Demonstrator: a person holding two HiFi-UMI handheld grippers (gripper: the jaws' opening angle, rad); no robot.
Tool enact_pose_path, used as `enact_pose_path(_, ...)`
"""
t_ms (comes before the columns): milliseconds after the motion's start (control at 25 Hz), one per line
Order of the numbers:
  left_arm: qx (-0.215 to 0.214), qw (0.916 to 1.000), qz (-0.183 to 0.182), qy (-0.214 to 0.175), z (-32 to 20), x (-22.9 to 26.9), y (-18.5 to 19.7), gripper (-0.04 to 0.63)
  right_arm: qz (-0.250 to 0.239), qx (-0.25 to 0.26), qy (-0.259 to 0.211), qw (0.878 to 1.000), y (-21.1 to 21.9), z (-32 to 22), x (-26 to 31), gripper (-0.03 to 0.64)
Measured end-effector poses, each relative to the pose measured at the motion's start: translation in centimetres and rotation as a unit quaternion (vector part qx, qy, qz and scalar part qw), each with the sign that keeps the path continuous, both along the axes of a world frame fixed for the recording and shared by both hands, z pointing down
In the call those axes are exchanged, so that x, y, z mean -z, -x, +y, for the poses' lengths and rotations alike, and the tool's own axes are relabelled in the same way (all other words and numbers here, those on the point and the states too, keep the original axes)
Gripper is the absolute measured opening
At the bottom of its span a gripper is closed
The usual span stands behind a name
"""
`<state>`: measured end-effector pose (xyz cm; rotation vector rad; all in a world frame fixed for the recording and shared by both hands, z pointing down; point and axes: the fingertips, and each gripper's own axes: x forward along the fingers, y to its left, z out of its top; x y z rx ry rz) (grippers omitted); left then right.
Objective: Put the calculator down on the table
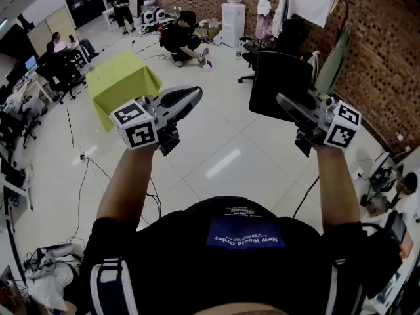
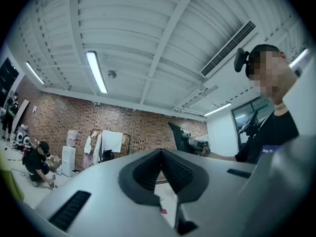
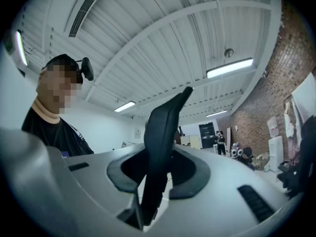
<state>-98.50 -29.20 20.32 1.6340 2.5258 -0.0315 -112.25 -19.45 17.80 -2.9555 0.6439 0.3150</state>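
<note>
**While the flat black slab of a calculator point(image 1: 281, 77) sits in my right gripper point(image 1: 289, 105), nothing is set down yet**

As far as I can judge from my end, the whole put-down is ahead of me. The right jaws are clamped on the calculator's lower edge and hold it up in the air over the glossy pale tiled floor point(image 1: 223, 156), with no surface under it. In the right gripper view it stands edge-on as a thin, rigid, matt dark plate. From the head view it is a broad plain rectangle, and I can make out no keys. My left gripper point(image 1: 187, 97) is closed on nothing, its ribbed dark rubber pads meeting at the tips inside smooth grey plastic shells. The one table I can pick out, draped in soft yellow-green cloth point(image 1: 121, 79), lies well apart. What I reckon is left: carry, lower flat, release.
</note>
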Motion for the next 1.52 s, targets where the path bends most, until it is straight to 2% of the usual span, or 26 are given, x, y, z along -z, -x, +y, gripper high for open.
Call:
enact_pose_path(240,-0.002,1.0,-0.009,0.0,0.8,-1.0,-0.6,0.006,-0.003,0.007,0.0,1.0,-1.2,0.7,-0.9,0.083)
enact_pose_path(360,-0.003,1.0,-0.005,0.001,1.7,-1.9,-2.5,0.006,-0.003,0.01,0.002,1.0,-3.4,1.7,-1.8,0.083)
enact_pose_path(560,-0.009,0.9999,-0.012,0.006,3.5,-1.4,-10.3,0.006,0.003,0.008,0.006,1.0,-11.5,3.6,-0.7,0.083)
enact_pose_path(920,-0.026,0.9996,0.011,0.001,6.4,1.1,-25.5,0.006,0.026,-0.006,0.003,1.0,-27.1,6.9,1.9,0.083)
enact_pose_path(1080,-0.026,0.9997,0.005,-0.001,9.4,-0.1,-29.5,0.006,0.02,-0.003,-0.002,1.0,-31.0,9.8,0.6,0.083)
enact_pose_path(1240,-0.018,0.9998,0.004,-0.002,14.5,-0.5,-33.4,0.006,0.017,0.0,0.0,1.0,-35.0,15.4,0.3,0.083)
enact_pose_path(1360,0.002,1.0,0.004,0.002,18.5,-0.6,-36.2,0.006,0.019,0.018,0.004,1.0,-37.7,19.7,0.5,0.083)
enact_pose_path(1520,0.033,0.9992,0.022,0.01,25.0,0.2,-39.2,0.006,0.02,0.051,0.025,0.998,-41.1,25.9,2.0,0.083)
